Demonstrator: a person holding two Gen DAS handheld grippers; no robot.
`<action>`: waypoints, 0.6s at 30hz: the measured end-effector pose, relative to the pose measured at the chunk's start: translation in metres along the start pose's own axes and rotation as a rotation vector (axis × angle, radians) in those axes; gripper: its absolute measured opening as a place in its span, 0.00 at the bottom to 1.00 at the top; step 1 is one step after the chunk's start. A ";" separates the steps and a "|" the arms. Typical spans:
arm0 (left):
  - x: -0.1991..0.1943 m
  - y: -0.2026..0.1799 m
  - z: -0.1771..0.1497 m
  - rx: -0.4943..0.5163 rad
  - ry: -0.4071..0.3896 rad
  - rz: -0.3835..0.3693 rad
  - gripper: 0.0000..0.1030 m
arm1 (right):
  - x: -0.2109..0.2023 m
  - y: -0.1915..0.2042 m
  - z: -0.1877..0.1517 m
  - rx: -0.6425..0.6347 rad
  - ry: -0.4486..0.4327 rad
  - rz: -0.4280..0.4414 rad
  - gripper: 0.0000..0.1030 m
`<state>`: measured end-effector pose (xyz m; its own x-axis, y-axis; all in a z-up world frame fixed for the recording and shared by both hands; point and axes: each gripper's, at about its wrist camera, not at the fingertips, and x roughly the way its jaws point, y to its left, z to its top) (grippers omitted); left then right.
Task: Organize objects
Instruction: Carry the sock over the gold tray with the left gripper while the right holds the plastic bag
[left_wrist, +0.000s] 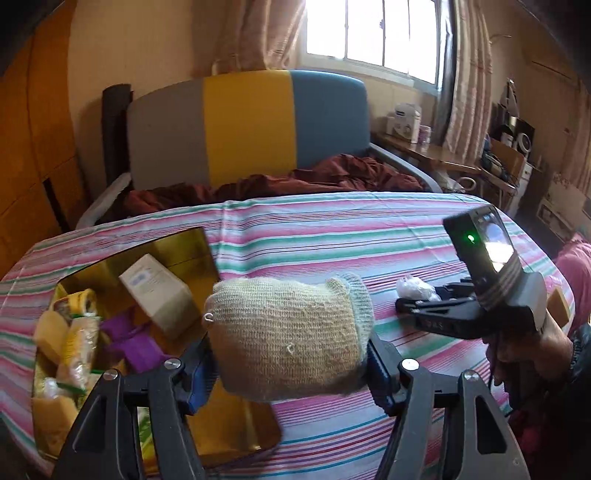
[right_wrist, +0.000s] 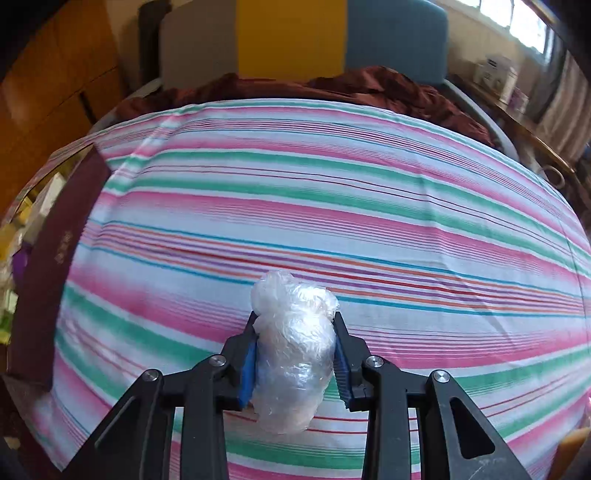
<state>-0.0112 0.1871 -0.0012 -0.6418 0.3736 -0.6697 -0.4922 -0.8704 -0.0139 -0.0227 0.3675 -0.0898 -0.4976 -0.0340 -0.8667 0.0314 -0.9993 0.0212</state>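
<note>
My left gripper (left_wrist: 288, 365) is shut on a bundle of beige knitted gloves (left_wrist: 284, 336), held above the striped bedsheet (left_wrist: 332, 236) just right of an open gold tin box (left_wrist: 236, 428). The tin holds a pale carton (left_wrist: 159, 291), purple wrappers (left_wrist: 129, 339) and yellow packets (left_wrist: 81, 339). My right gripper (right_wrist: 293, 354) is shut on a crumpled clear plastic bag (right_wrist: 291, 347) over the sheet. In the left wrist view the right gripper (left_wrist: 406, 306) shows at the right with the plastic bag (left_wrist: 415, 287) at its tip, a hand (left_wrist: 524, 354) holding it.
The tin's dark red side (right_wrist: 48, 266) stands at the left in the right wrist view. A maroon blanket (left_wrist: 295, 177) lies against the grey, yellow and blue headboard (left_wrist: 247, 122). A wooden side table (left_wrist: 436, 155) with jars stands at the right below the window (left_wrist: 373, 33).
</note>
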 end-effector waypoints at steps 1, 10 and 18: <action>-0.001 0.008 -0.002 -0.013 0.001 0.014 0.66 | -0.001 0.007 -0.003 -0.023 -0.006 0.002 0.34; -0.002 0.058 -0.016 -0.100 0.026 0.100 0.66 | 0.000 0.018 -0.011 -0.083 -0.030 -0.011 0.34; 0.001 0.089 -0.023 -0.156 0.046 0.158 0.66 | 0.000 0.020 -0.013 -0.101 -0.034 -0.029 0.34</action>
<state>-0.0418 0.1028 -0.0202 -0.6745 0.2172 -0.7056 -0.2889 -0.9572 -0.0184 -0.0106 0.3478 -0.0961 -0.5290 -0.0078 -0.8486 0.1034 -0.9931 -0.0554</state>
